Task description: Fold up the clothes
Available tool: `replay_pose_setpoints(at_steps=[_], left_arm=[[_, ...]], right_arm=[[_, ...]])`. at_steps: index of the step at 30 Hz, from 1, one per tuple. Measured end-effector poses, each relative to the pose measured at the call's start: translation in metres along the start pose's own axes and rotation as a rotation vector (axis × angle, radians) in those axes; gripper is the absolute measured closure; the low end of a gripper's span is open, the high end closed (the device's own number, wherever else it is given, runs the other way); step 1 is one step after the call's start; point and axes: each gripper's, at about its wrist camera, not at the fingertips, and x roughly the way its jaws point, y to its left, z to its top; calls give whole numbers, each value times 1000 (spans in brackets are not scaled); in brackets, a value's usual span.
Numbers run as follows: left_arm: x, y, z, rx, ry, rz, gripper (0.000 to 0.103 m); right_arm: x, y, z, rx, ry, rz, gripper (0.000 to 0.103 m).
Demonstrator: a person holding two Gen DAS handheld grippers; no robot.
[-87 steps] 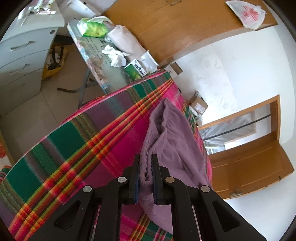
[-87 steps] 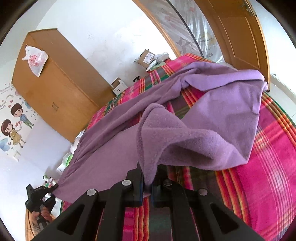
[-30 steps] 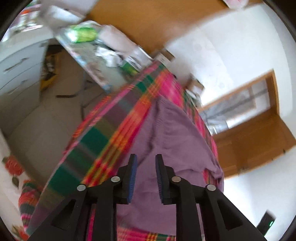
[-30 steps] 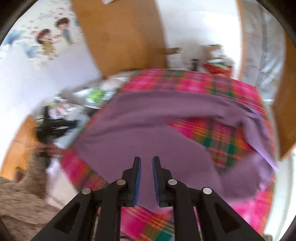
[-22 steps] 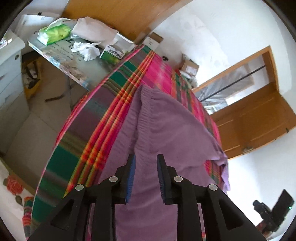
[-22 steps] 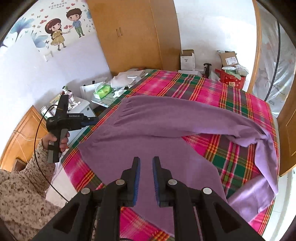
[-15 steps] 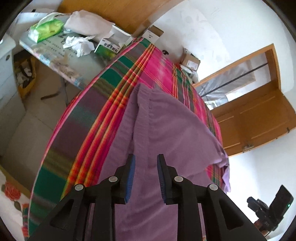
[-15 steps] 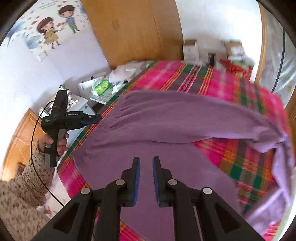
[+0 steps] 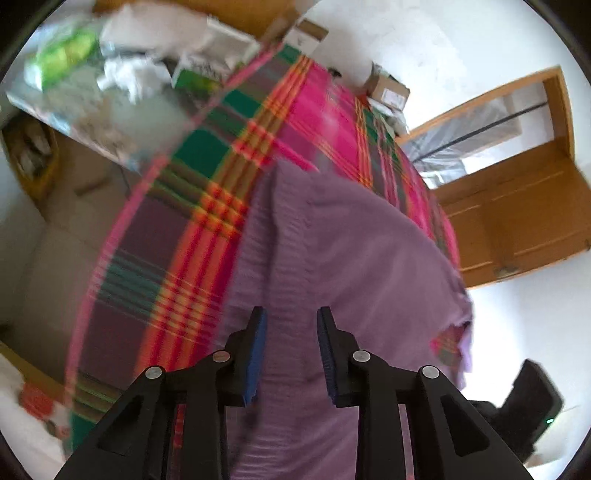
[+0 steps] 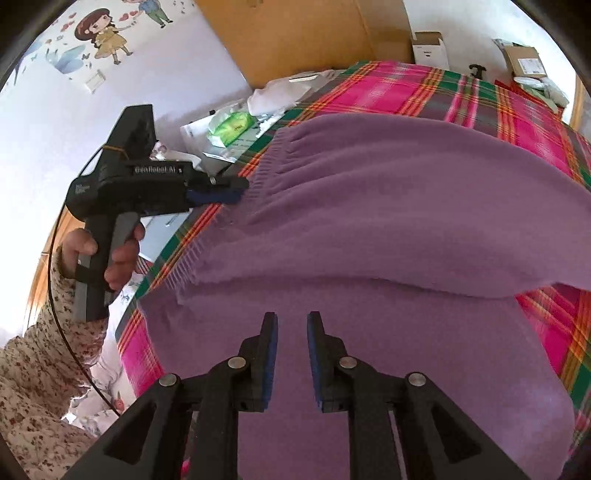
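A purple knit garment [image 9: 343,258] lies spread on a pink-and-green plaid bed cover [image 9: 207,206], one half folded over the other. In the right wrist view the garment [image 10: 388,206] fills the middle. My left gripper [image 9: 290,354] is open and empty, just above the garment's ribbed edge. It also shows in the right wrist view [image 10: 221,192], its tips at that ribbed edge. My right gripper [image 10: 291,354] is open and empty, hovering over the lower purple layer near the bed's near edge.
A side table [image 9: 92,92] with a green packet [image 10: 231,127], tissues and boxes stands by the bed's far-left corner. A wooden wardrobe [image 10: 303,33] and cardboard boxes [image 10: 428,46] line the wall. A wooden door [image 9: 517,221] is to the right.
Both grippers have let go of the garment and opened. It now lies folded on the bed. Both grippers have moved closer to it, the left toward the ribbed edge.
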Motion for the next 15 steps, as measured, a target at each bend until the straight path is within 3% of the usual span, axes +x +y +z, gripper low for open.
replay_pose_setpoints(at_steps=[7,11,15], left_arm=[[17,-4,4,0,98,-97,74],[24,0,11,-57,146,-204,74],[31,-2,9,-47,168,-228,74]], right_arm=[[22,30,10,-62,-18,35,83],[39,54,18,-69,-40,78,72],[50,80,22,-125,-102,7,71]])
